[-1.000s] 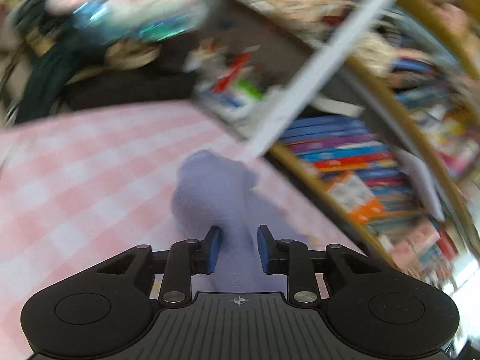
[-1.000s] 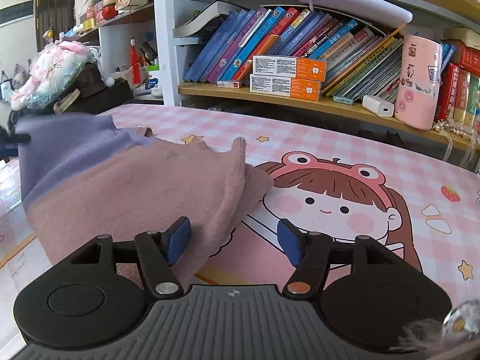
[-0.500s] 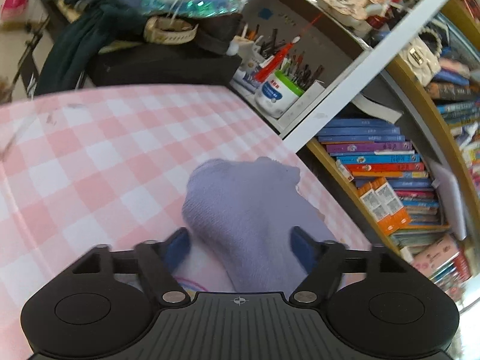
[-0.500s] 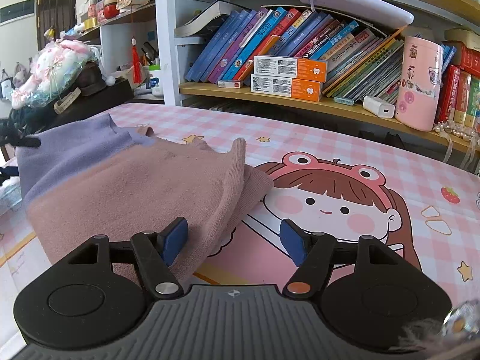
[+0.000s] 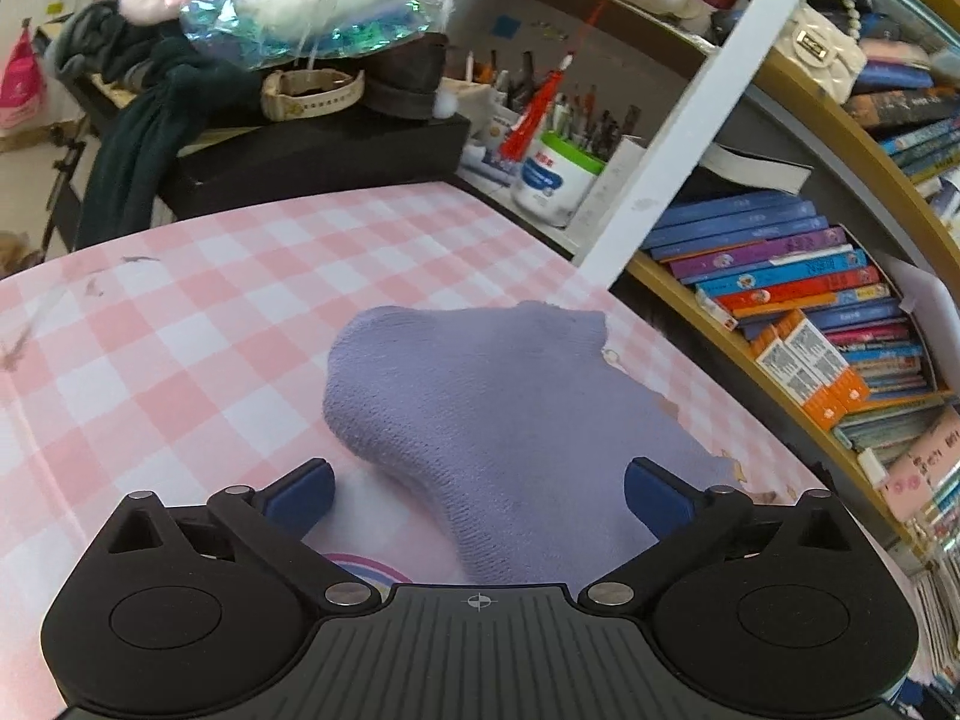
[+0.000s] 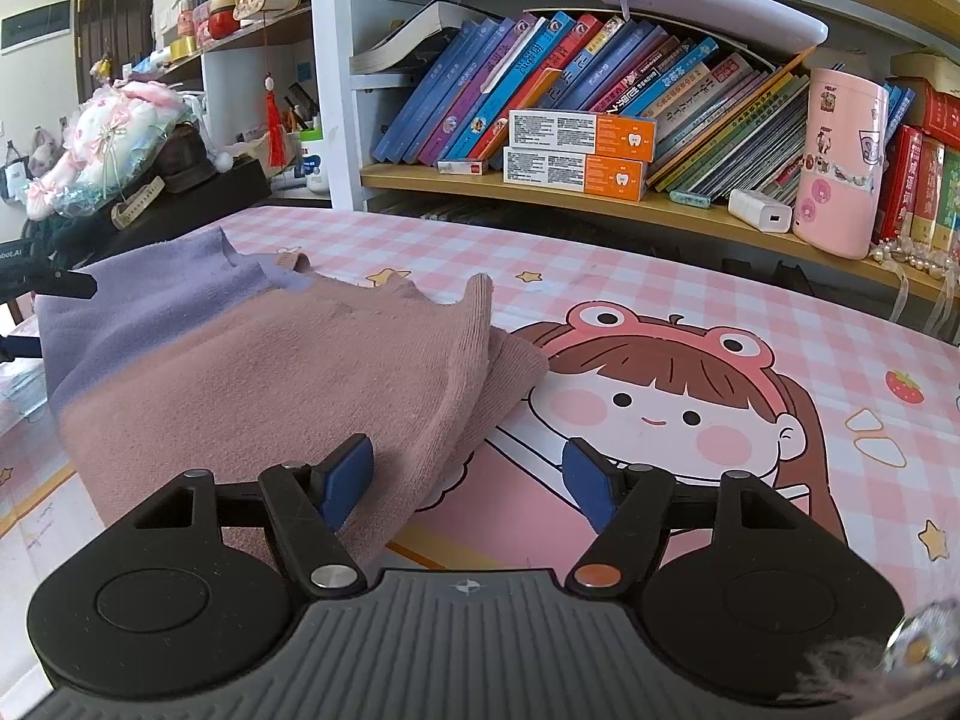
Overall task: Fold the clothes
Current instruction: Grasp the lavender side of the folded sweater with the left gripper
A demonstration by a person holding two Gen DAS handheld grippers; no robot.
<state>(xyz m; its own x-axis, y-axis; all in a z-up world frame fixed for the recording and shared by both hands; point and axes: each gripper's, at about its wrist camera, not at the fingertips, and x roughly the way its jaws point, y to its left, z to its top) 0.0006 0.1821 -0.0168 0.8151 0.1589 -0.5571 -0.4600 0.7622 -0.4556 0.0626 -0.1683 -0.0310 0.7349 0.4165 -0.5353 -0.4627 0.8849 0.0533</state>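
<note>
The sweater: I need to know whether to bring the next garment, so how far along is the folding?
Done: the pink and lilac sweater lies on the checked table mat with layers stacked at its right edge. In hand: nothing. The left gripper has its jaws opening, the lilac part between them unpressed; the right gripper is open at the pink edge. Left: whether another fold is needed, I cannot tell.

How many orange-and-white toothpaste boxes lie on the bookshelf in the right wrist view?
2. Upper toothpaste box lies flat on lower toothpaste box, on the shelf in front of the leaning books. Others may be hidden behind the books.
</note>
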